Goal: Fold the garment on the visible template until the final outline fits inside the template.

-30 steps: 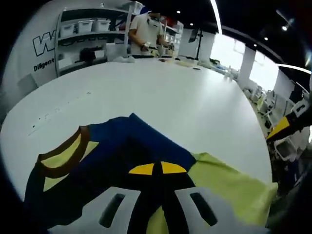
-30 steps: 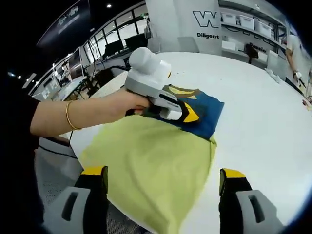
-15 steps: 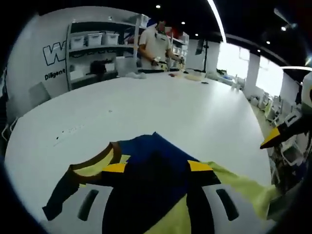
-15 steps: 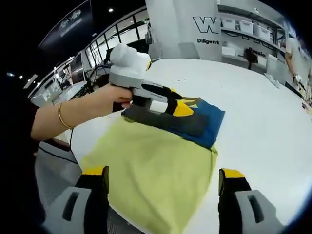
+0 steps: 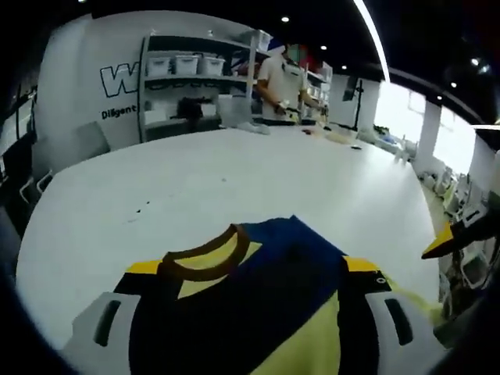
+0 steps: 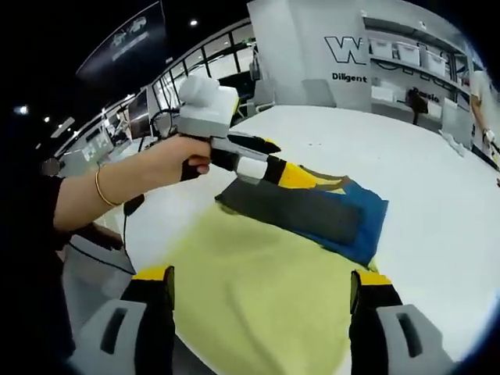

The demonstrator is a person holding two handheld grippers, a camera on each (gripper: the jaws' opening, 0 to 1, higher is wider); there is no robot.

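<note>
In the right gripper view, the navy, blue and yellow-green fabric garment lies mid-frame on the large white table. The left gripper, held by a hand, sits above its dark fold; its jaws look spread wide apart, perhaps touching cloth. The right gripper stands agape at the bottom, holding nothing. In the left gripper view, the brown-trimmed collar lies lower centre.
</note>
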